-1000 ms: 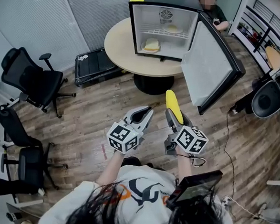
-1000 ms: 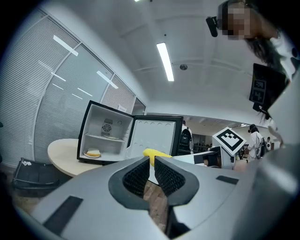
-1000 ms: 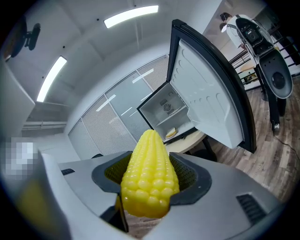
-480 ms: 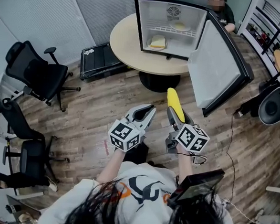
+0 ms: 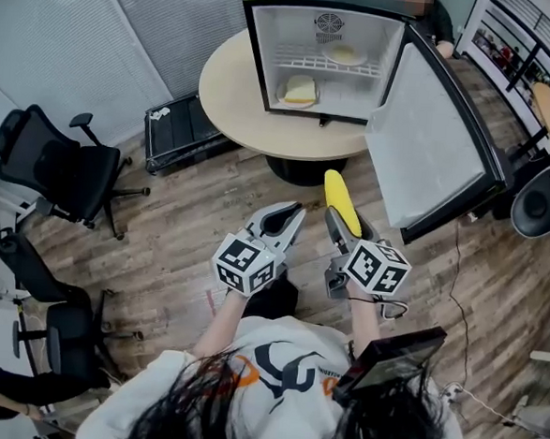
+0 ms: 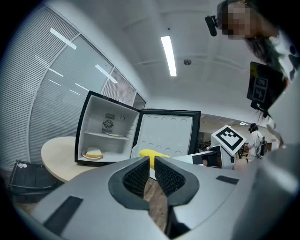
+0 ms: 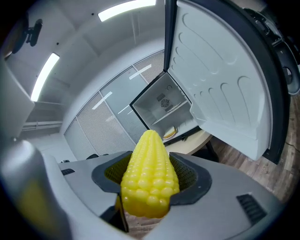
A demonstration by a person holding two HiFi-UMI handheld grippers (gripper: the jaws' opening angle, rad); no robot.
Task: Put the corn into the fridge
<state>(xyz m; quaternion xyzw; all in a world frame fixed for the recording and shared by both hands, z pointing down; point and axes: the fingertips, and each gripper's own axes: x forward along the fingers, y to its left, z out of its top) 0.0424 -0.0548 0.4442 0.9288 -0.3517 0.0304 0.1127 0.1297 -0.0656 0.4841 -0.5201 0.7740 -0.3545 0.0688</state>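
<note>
There are two claws, one corn cob (image 5: 342, 204) and one open fridge (image 5: 258, 53) on a round worktop (image 5: 227, 98). The right claw (image 5: 336, 226) grips the cob in the air, well short of the fridge, while the left claw (image 5: 290, 215) is closed on nothing. The cob is bright yellow, with neat kernel rows tapering to a blunt tip that points towards the fridge.

Bright ceiling strip (image 6: 168, 55) — fisheye-warped, dark-cornered views.

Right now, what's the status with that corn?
Right tool shut on corn. Left tool shut, empty. Fridge on table ahead, door open, nothing in the way.
</note>
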